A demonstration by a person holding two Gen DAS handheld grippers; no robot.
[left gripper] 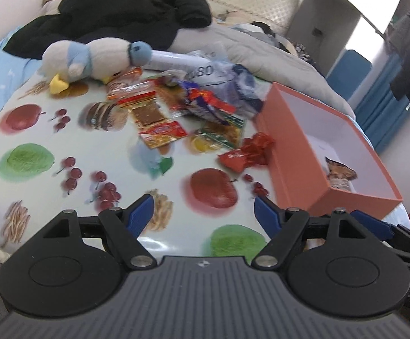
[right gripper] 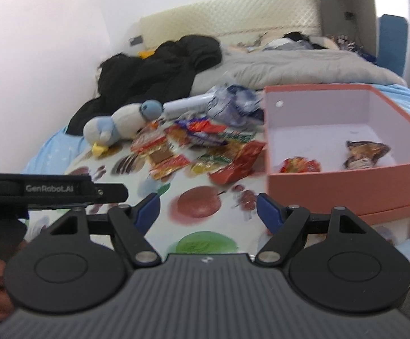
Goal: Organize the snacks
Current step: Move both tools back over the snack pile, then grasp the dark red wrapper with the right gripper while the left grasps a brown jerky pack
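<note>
At the bottom of the left wrist view our left gripper (left gripper: 203, 212) stands wide, nothing between its blue fingers (left gripper: 140, 212), only the fruit-print cloth (left gripper: 30, 158) under them. In the right wrist view our right gripper (right gripper: 207, 212) is wide and empty too, over the printed apple at lower centre.

Just beyond, right of centre in the left view, lies a red packet (left gripper: 246, 152), close beside the wall of the orange box (left gripper: 295, 166). We judge it the easiest next pick, but a finger coming in from the right could strike the box wall and shove the box along the cloth. The wrapper looks slick and crinkled, so a shallow pinch may slip off it.

The box fills the right of both views. In the right view it holds a small red snack (right gripper: 299, 165) near its front wall and a brown bag (right gripper: 364, 154) further right. Dropping a packet from too high could bounce it off the rim.

Further up, at centre, the snack pile (left gripper: 182, 110) overlaps heavily. Closing on it blind could catch two wrappers at once, or drag neighbours off the cloth. The pictures are blurred, so edges are hard to judge.

Behind the pile, upper left, a plush penguin (left gripper: 92, 59) touches the nearest packets, and a wrinkled plastic bag (left gripper: 233, 82) sits at upper centre. Reaching deep could snag either. Beyond them lie a black jacket (left gripper: 114, 11) and a grey quilt (left gripper: 275, 53).

With both grippers side by side, they may also collide.
</note>
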